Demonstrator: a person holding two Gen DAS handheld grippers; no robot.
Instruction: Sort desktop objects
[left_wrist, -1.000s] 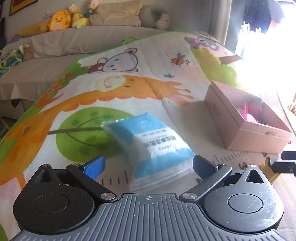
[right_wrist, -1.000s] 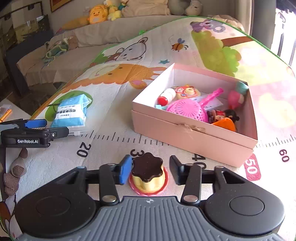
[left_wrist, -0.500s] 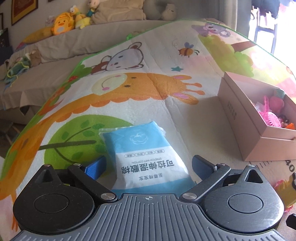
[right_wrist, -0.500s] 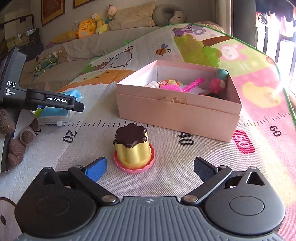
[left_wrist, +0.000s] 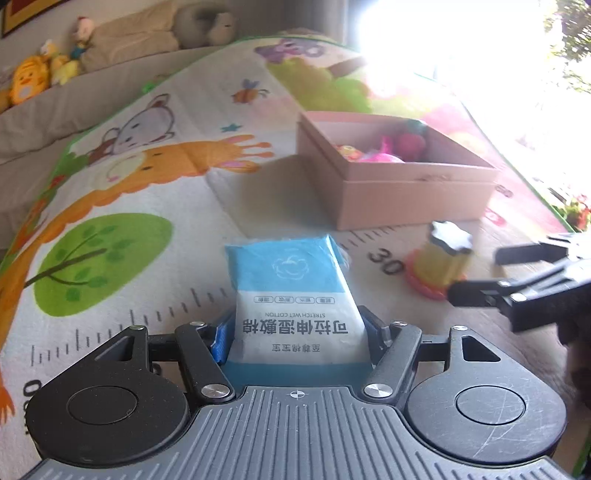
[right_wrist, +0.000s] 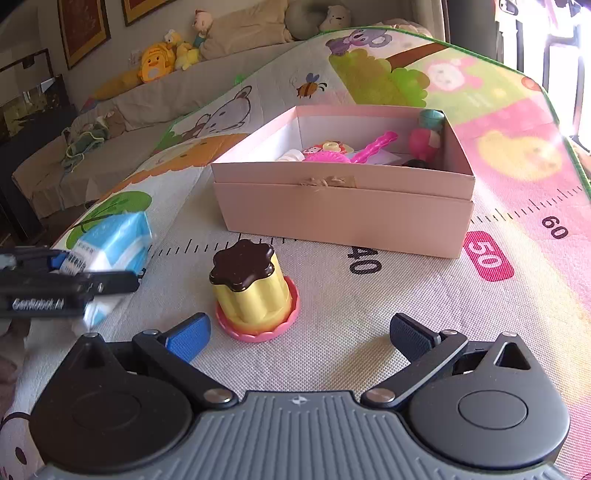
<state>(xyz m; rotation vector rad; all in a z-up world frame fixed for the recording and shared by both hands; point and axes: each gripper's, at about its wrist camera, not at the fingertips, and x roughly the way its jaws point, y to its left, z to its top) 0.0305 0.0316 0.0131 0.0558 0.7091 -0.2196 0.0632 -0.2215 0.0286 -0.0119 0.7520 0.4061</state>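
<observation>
The blue-and-white wipes pack (left_wrist: 295, 295) is clamped at its near end between the jaws of the left gripper (left_wrist: 297, 338), its far end pointing toward the pink box (left_wrist: 406, 192) (toys are seen inside it) on the play mat (left_wrist: 155, 206). The right gripper (right_wrist: 299, 334) is held with its jaws spread wide and nothing between them, just near of the pudding toy (right_wrist: 255, 291), which stands upright on the mat, near of the box and right of the pack.

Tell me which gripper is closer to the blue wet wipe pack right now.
Left. The left gripper has its jaws closed on the wipe pack. The right gripper is open, off to the pack's right, facing the pudding toy.
</observation>
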